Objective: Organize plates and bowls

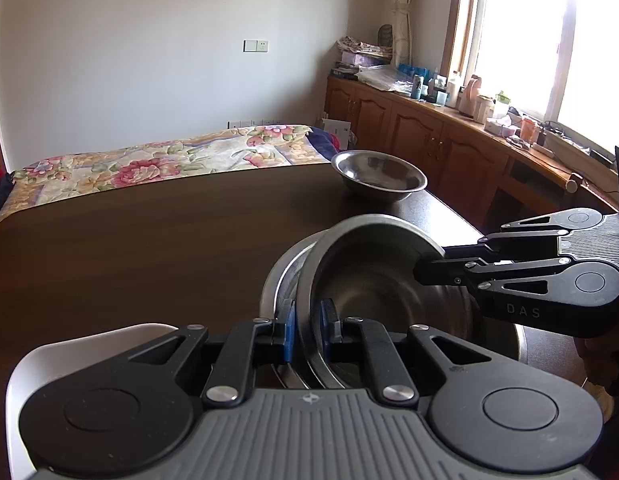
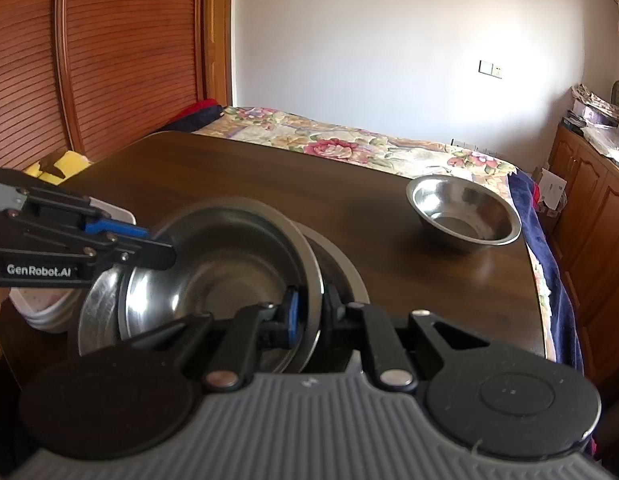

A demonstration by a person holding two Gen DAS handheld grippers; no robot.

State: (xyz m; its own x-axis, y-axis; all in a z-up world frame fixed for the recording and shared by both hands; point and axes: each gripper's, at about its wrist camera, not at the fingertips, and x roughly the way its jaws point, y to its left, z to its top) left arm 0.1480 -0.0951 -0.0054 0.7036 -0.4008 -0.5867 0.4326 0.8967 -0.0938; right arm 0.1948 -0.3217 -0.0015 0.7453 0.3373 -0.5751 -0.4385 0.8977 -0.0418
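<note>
1. Steel bowl [image 1: 373, 280], shiny, dished, tilted on edge w/ its hollow facing the cam; lower centre-right of left wrist view, centre-left of right wrist view, atop a flat steel plate [image 1: 283, 280] on the dark wood table [image 1: 149, 240].
2. Left gripper [image 1: 308, 330] clenched on bowl's near rim, blue pads either side.
3. Right gripper [image 2: 309, 312] likewise grasping the rim, opposite side.
4. Second steel bowl [image 2: 463, 214] upright, apart, at table's far edge, centre-right of the right wrist view.
5. Floral bedspread [image 1: 169, 160] beyond the table.
</note>
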